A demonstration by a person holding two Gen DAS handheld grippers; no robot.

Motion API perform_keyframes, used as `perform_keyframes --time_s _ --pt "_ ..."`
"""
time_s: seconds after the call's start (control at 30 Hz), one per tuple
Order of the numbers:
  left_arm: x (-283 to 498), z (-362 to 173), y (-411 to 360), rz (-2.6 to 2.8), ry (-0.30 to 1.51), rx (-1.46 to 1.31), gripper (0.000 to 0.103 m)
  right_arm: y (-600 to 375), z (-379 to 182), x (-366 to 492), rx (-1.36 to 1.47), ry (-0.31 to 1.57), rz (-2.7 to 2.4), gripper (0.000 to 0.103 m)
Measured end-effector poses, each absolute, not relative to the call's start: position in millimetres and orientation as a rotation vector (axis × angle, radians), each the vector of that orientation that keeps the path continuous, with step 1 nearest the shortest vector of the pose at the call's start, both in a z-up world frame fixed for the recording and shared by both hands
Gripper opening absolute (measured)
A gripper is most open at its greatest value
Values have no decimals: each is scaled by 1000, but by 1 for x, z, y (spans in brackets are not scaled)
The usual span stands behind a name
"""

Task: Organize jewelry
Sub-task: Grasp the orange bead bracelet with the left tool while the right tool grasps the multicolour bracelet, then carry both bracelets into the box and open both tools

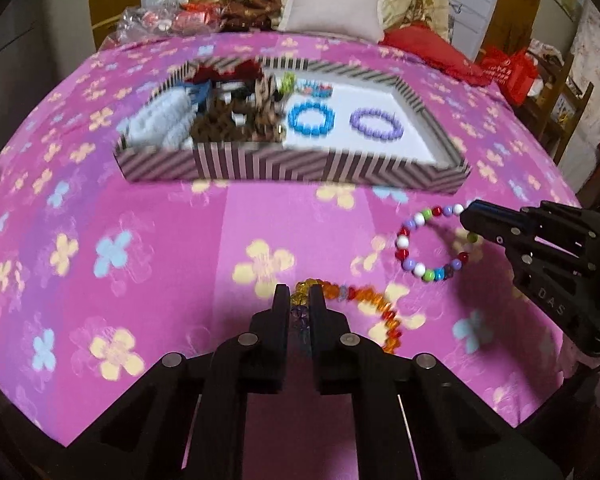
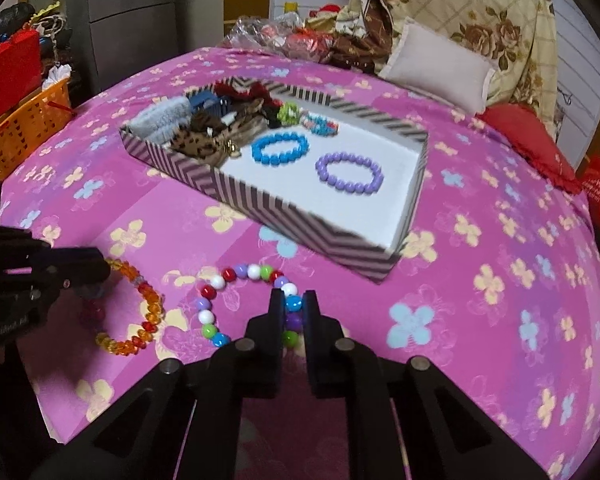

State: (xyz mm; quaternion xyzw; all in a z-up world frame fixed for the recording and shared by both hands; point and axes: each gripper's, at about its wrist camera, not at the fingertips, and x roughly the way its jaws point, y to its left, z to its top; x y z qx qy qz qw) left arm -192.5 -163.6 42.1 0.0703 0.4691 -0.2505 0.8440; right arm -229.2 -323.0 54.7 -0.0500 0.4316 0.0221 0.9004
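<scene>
Gripping an orange bracelet [image 1: 356,300], left tongs [image 1: 299,300] closed on its yellow-orange beads, rest of the loop trailing off to the right of the tips onto the pink flowered bedspread [image 1: 140,216]. Same bracelet [image 2: 140,308] seen from the right wrist cam, lying curved on the spread w/ one end at the left tongs [image 2: 100,270].

Clamped on a multicolour bead bracelet [image 2: 240,300], right tongs [image 2: 292,304] pinching blue and purple beads between the tips, loop spreading out to the left of them on the bed. From the left wrist cam: right tongs [image 1: 470,220] at the far right, bracelet [image 1: 424,240] hanging off the tip, ring open toward the left tongs.

Straight ahead of both tongs, well apart from the tips: striped box [image 1: 260,168] on the bedspread. Inside, on its white floor, blue bracelet [image 1: 311,119] and purple bracelet [image 1: 376,124] side by side, not touching. Left part of box packed w/ hair things, leopard-print fabric [image 2: 204,140] and a pale fluffy item [image 2: 164,118]; details blurred.

Beyond the box: grey pillow [image 2: 440,68]. Orange basket [image 2: 24,128] off the bed edge, far left in right wrist cam.
</scene>
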Motion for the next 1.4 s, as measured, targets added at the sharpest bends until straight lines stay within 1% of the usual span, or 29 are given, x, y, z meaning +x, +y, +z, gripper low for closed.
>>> perform_keyframes --time_s 0.27,0.67,1.1,1.4 --pt "-184 77 -158 -537 928 148 14 -325 88 -236 -131 844 49 9" --pt "-177 101 -151 -494 870 170 14 -335 119 -236 -139 801 17 9" --pt "-170 110 -151 -473 846 186 14 -342 137 -206 -142 788 1 9" --pt "-157 118 -149 -457 833 193 14 -338 122 -156 -89 826 29 9"
